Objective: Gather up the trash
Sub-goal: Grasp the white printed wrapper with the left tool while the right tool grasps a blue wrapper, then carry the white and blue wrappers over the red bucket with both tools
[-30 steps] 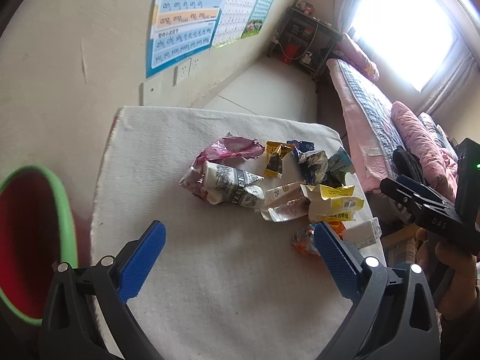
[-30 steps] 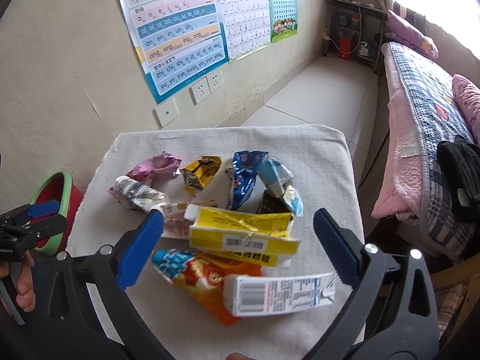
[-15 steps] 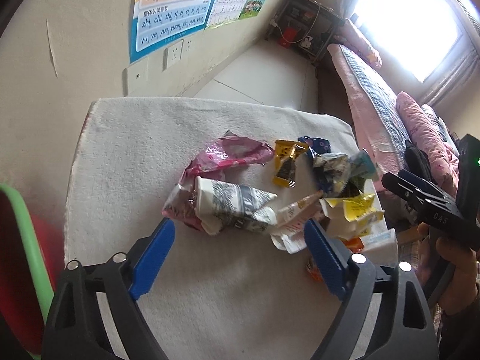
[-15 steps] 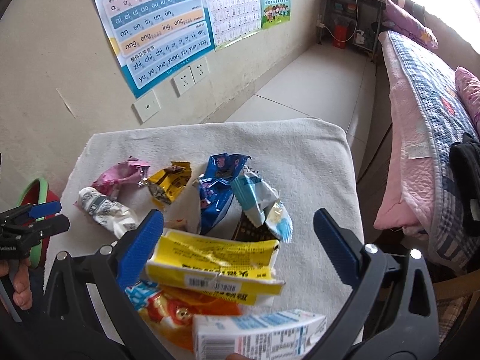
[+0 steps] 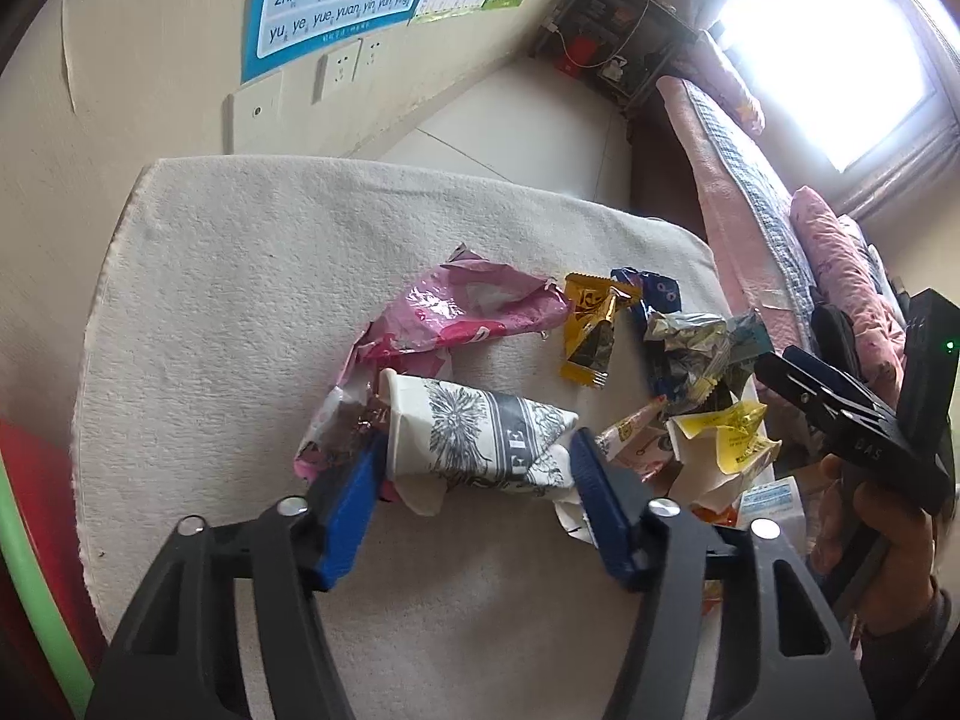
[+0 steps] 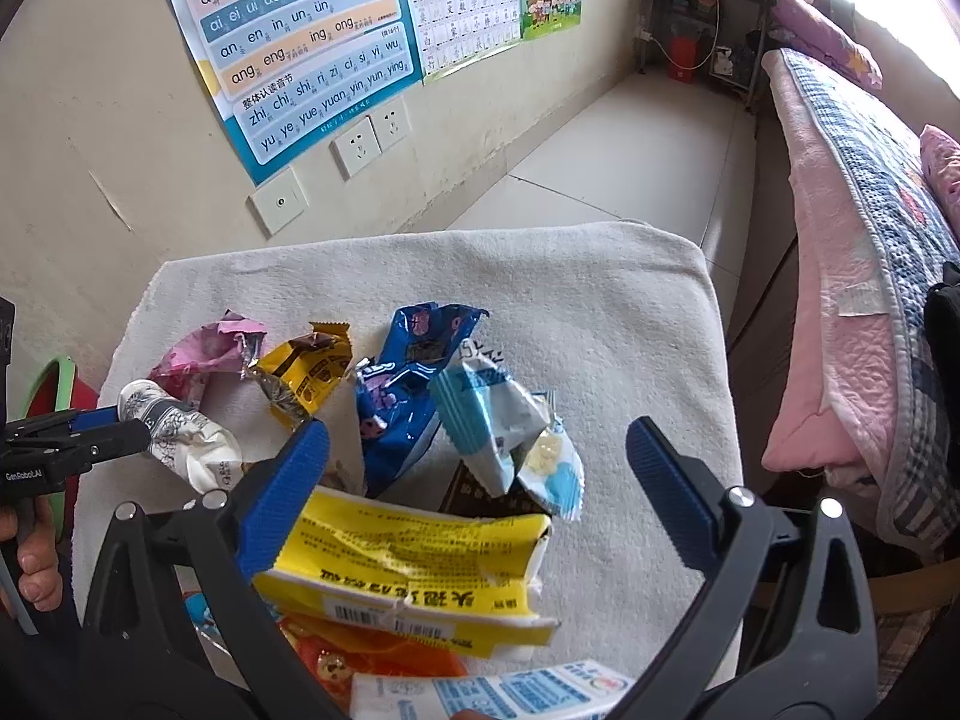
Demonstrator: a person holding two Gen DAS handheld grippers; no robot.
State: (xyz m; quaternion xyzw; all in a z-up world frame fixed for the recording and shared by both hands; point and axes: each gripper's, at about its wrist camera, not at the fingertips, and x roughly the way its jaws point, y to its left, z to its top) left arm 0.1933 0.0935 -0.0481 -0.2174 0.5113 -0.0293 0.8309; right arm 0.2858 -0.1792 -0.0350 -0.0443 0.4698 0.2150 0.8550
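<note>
A crushed white paper cup (image 5: 480,438) with black print lies on the white cloth-covered table (image 5: 240,276), partly on a pink wrapper (image 5: 468,312). My left gripper (image 5: 477,450) has a blue finger at each end of the cup. Its jaws are closing, and no firm squeeze shows. From the right wrist view, the cup (image 6: 174,438) sits at the left gripper's (image 6: 132,426) tips. My right gripper (image 6: 477,435) hangs open over a yellow carton (image 6: 408,570), a blue wrapper (image 6: 408,396) and a light-blue wrapper (image 6: 492,420), holding nothing.
A gold wrapper (image 5: 591,330), an orange wrapper (image 6: 384,654) and a white-blue milk carton (image 6: 510,696) also lie in the pile. A red bin with a green rim (image 5: 24,570) stands left of the table. A bed (image 6: 852,240) runs along the right.
Both grippers have come down and forward toward the pile. The left jaws have narrowed from wide open to the cup's ends. The right jaws stay wide.
</note>
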